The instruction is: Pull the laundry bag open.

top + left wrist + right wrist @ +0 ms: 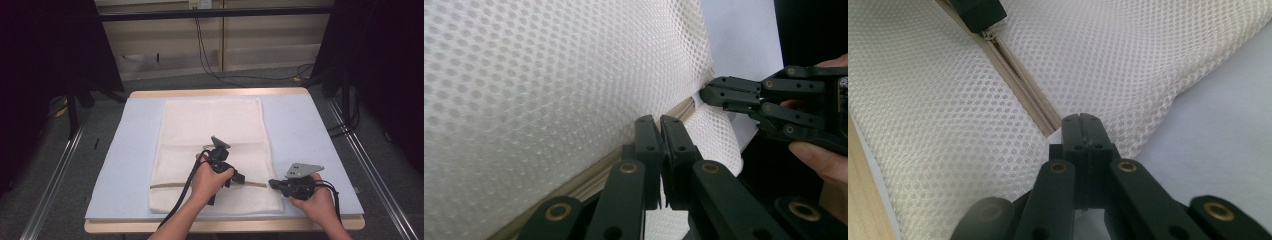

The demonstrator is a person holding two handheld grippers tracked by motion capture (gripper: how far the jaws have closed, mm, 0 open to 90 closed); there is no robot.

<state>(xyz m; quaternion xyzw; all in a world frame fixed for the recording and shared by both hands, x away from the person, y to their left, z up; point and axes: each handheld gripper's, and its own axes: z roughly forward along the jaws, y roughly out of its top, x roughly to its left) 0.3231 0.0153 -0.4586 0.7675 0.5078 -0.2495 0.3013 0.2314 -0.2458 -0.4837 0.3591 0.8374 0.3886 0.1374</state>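
Note:
A white mesh bag [215, 130] lies flat on the pale blue pad [300, 125], with a beige zipper [170, 185] running across near its front edge. My left gripper [239, 177] is shut on the zipper pull [988, 34], partway along the zipper toward its right end. My right gripper [273, 183] is shut on the bag's right edge at the end of the zipper tape [1045, 122]. In the left gripper view my closed jaws sit on the zipper [589, 177], and the right gripper [706, 95] pinches the mesh just beyond them.
The pad covers a wooden table [220, 226] whose front edge lies just under the person's forearms. Black cables [210, 60] trail on the floor behind the table. Dark stands [75, 100] and metal rails [370, 165] flank both sides.

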